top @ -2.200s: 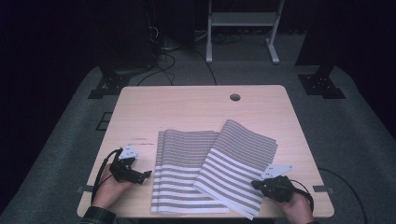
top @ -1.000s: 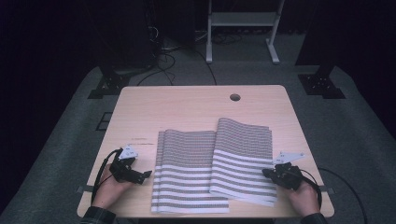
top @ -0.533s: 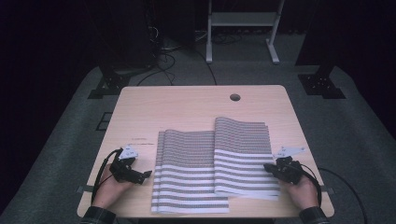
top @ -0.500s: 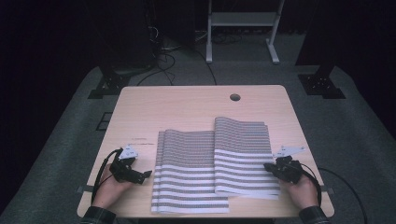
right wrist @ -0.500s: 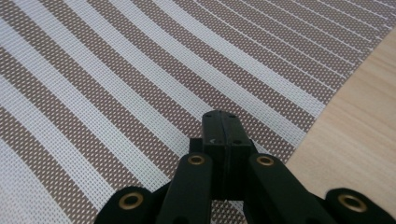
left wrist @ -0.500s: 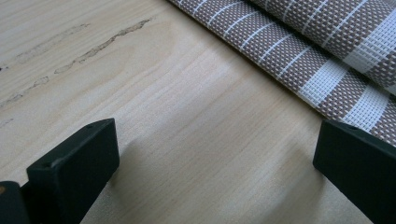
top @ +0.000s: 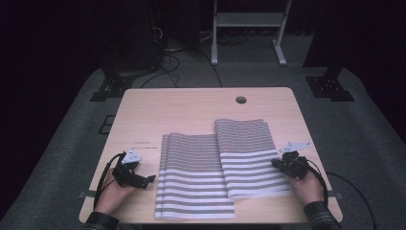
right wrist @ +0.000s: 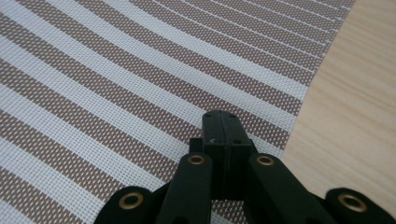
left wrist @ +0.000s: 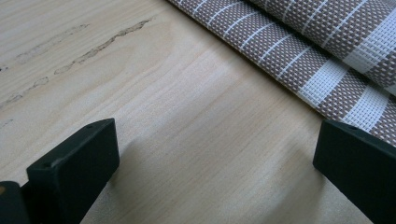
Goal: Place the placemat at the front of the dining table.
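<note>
the right mat (top: pixel 249 155), pinched by the right gripper (top: pixel 277 164), has been squared at lower right; left gripper (top: pixel 146 180) is spread.

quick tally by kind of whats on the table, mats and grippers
striped mats: 2, a lower one and an upper one overlapping its right side
grippers: 2, the left gripper and the right gripper
total: 4

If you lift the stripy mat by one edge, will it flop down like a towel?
The striped mat is probably bendy yet springy: its coarse woven mesh curves smoothly, without creases, near the shut right gripper. It likely droops gently rather than crumpling. It looks thin and light, so a push may slide it across the smooth table.
</note>
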### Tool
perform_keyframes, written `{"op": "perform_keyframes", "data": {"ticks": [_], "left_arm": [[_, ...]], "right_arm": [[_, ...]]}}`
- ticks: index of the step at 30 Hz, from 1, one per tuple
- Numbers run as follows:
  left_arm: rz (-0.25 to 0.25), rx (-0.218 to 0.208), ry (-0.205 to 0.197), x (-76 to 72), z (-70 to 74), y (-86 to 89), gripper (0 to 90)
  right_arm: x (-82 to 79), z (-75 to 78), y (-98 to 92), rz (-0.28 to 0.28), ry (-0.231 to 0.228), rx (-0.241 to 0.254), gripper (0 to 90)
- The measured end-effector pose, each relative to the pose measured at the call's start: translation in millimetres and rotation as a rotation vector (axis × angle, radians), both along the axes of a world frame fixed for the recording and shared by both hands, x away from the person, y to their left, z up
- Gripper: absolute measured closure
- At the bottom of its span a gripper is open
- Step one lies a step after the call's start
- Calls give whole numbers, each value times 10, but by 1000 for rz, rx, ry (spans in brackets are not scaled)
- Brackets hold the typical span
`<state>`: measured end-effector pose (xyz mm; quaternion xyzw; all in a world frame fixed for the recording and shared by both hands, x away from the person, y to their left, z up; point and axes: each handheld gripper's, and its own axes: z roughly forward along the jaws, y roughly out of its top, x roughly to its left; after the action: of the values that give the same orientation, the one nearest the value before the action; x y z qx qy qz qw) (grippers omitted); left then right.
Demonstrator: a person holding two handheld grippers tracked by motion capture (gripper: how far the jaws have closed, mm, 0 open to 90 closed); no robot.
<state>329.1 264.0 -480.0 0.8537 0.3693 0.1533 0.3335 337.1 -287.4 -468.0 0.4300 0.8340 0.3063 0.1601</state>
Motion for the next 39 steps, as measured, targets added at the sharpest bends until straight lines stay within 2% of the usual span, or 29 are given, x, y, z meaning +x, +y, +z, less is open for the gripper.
{"op": "perform_keyframes", "data": {"ticks": [4, 9, 11, 12, 14, 17, 20, 23, 32, 39], "left_arm": [[-1, 1, 0, 0, 1, 0, 0], [-2, -1, -1, 2, -1, -2, 0], [-2, -1, -1, 2, -1, -3, 0], [-2, -1, -1, 2, -1, -3, 0], [-2, -1, -1, 2, -1, -4, 0], [-2, -1, -1, 1, -1, -4, 0], [-2, -1, -1, 1, -1, -4, 0], [-2, -1, -1, 0, -1, -4, 0], [-2, -2, -1, -3, -2, -5, 0], [0, -3, -3, -6, -3, -7, 0]], "right_arm": [[86, 1, 1, -12, -12, -17, 899], [132, -4, -26, -18, -8, 0, 897], [121, -3, -19, -21, -17, -10, 858], [115, 4, -18, -23, -16, -16, 811], [102, 11, -27, -26, -8, -8, 757], [47, 33, -39, -40, -21, -10, 686], [-21, 70, -57, -47, -14, -10, 603], [-105, 83, -72, -48, -28, -7, 571], [-365, 62, -199, -75, -19, -3, 507], [-459, 5, -241, -96, -8, -11, 407]]}}
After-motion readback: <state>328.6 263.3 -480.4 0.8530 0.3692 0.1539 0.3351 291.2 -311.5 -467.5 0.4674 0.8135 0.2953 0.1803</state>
